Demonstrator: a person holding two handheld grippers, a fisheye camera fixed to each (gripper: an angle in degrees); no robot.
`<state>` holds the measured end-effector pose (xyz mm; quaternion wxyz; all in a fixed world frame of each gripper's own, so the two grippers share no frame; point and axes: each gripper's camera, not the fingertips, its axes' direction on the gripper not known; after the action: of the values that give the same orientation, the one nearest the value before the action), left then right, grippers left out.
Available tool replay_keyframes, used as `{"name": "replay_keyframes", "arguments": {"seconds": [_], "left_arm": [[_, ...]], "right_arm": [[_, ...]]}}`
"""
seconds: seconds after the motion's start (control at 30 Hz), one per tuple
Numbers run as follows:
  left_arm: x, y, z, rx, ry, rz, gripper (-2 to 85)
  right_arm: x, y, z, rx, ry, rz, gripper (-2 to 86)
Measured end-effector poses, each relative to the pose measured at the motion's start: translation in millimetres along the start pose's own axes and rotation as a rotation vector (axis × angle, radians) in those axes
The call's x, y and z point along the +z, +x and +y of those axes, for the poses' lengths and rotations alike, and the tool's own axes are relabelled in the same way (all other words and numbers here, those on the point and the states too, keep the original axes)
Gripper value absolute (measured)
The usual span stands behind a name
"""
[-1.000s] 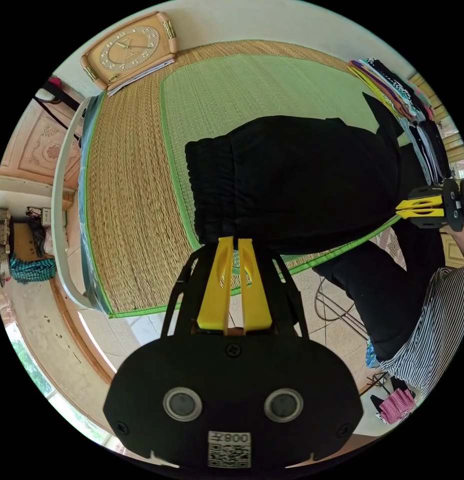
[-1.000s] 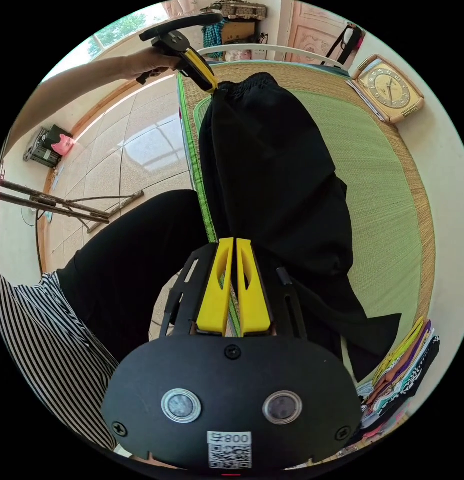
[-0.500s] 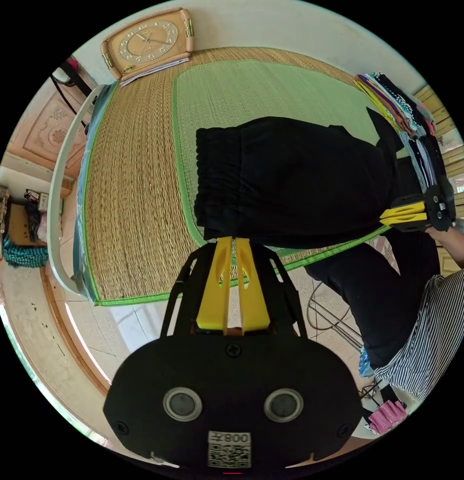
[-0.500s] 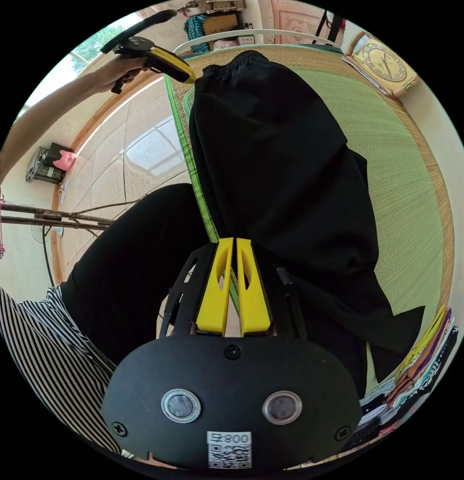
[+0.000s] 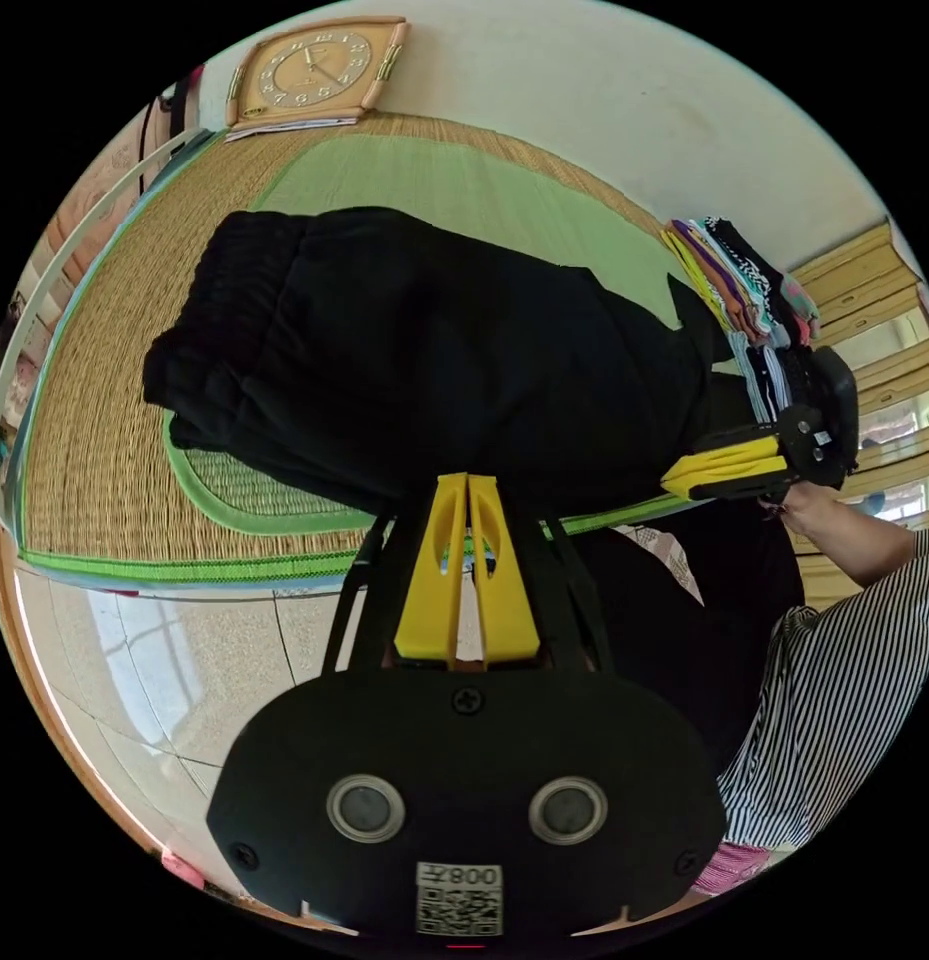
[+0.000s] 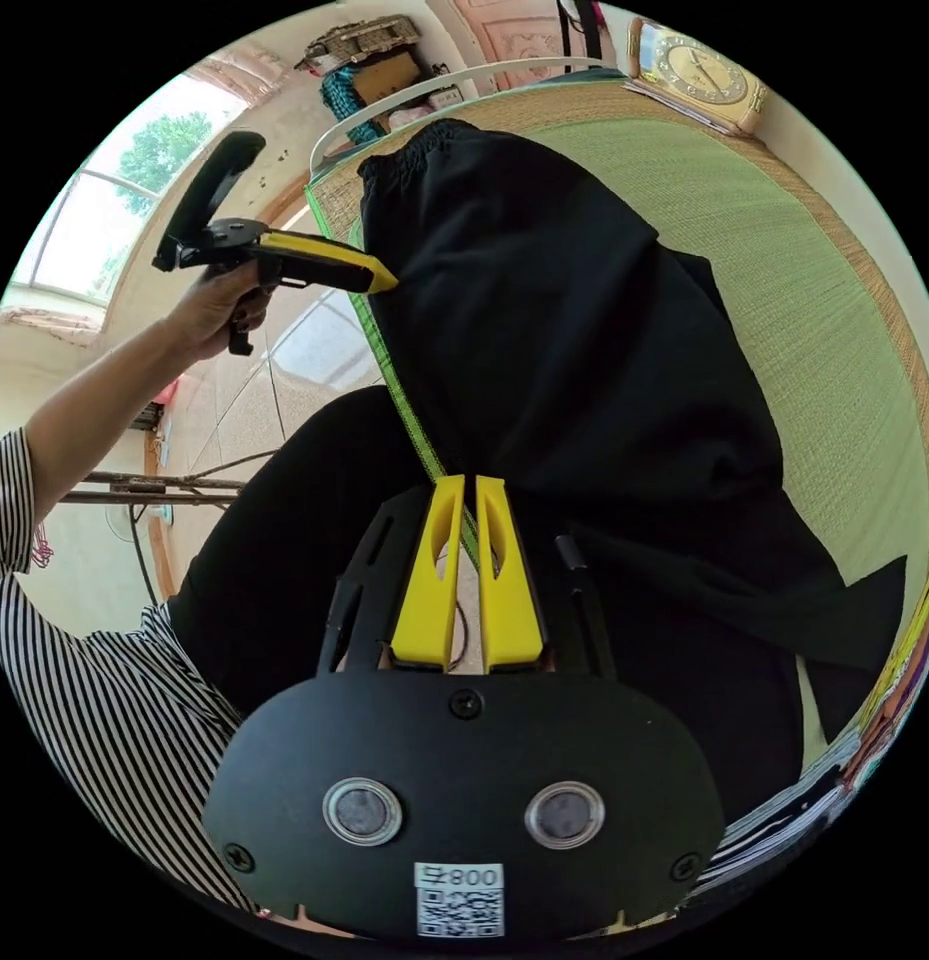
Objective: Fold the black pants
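Both the left gripper (image 5: 468, 480) and right gripper (image 6: 463, 481), closed on the pants (image 5: 434, 350), have lifted the near edge, starting a fold over the mat (image 5: 464, 190).

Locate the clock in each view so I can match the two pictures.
Left gripper view: the clock sits at the top left, leaning against the wall at the far edge of the straw mat.
Right gripper view: the clock sits at the top right, past the mat.
Shared landmark: the black pants lying on the mat.
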<state>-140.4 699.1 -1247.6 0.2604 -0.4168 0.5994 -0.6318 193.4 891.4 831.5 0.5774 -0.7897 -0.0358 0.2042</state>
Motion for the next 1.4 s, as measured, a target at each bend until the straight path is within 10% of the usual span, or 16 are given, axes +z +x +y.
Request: {"name": "replay_keyframes", "arguments": {"seconds": [0.7,1.4], "left_arm": [[20.2,172.0,-21.8,0.233,0.069,0.297,2.0],[65.3,348.6,-84.0,0.466,-0.136,0.105,5.0]], "right_arm": [[-6.4,166.9,117.4,0.421,0.192,-0.114,0.3],[-31.9,353.9,132.2,0.697,0.171,0.104,6.6]]}}
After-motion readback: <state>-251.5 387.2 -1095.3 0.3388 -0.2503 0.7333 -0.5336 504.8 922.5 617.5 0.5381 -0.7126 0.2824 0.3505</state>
